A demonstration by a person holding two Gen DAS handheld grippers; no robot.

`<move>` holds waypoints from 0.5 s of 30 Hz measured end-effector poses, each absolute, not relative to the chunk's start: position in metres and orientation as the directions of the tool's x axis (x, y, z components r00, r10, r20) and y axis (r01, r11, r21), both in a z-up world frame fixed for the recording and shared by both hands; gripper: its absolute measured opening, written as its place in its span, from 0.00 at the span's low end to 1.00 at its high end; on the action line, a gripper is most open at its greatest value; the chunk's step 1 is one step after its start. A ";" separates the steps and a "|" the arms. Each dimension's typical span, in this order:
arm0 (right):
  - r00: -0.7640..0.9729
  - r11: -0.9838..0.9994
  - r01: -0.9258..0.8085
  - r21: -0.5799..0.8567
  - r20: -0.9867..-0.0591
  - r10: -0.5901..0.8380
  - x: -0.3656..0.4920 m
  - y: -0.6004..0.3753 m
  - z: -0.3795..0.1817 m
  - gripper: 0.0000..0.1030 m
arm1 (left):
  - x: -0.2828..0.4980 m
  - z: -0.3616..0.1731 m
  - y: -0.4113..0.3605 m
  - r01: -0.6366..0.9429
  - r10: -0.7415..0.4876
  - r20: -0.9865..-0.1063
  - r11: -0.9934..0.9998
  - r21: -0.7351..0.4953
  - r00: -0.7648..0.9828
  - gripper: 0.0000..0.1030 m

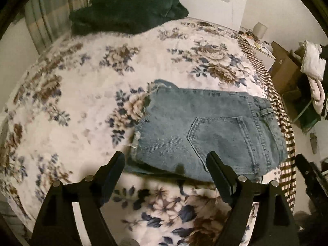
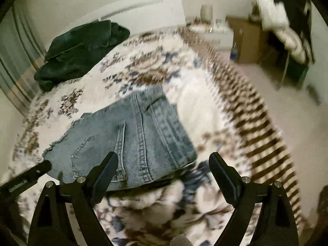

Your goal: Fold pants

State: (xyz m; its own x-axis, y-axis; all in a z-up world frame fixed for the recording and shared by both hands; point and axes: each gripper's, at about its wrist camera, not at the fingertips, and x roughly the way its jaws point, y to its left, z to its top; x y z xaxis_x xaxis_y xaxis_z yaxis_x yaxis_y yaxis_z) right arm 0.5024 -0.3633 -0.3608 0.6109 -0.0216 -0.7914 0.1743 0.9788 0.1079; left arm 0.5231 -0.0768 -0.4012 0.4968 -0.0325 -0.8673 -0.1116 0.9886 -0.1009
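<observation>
Light blue jeans (image 1: 207, 131) lie folded into a compact stack on the floral blanket (image 1: 86, 110), back pocket up, frayed hems at the left. They also show in the right wrist view (image 2: 133, 139). My left gripper (image 1: 166, 162) is open and empty, hovering over the near edge of the stack. My right gripper (image 2: 164, 162) is open and empty, just above the stack's near right corner. The right gripper's tip shows at the right edge of the left wrist view (image 1: 307, 170); the left gripper's tip shows at the left of the right wrist view (image 2: 30, 174).
A dark green garment (image 1: 127, 12) lies at the head of the bed by a white headboard (image 1: 225, 2). A brown-checked blanket edge (image 1: 280, 123) runs down the bed's right side. A nightstand, cardboard box (image 1: 285, 67) and a clothes-laden chair (image 1: 311, 61) stand to the right.
</observation>
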 end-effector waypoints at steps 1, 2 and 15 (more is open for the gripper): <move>0.620 0.980 0.179 0.093 -0.783 -0.039 0.496 -0.360 -0.350 0.89 | 0.519 -0.393 -0.076 -0.110 -0.024 -0.862 0.990 -0.092 0.506 0.79; 0.630 0.980 0.186 0.075 -0.774 -0.060 0.490 -0.359 -0.340 0.89 | 0.514 -0.384 -0.076 -0.106 -0.018 -0.858 0.991 -0.085 0.513 0.79; 0.715 0.974 0.228 0.018 -0.682 -0.154 0.357 -0.344 -0.149 0.94 | 0.394 -0.197 -0.082 -0.026 -0.009 -0.773 0.999 -0.033 0.634 0.97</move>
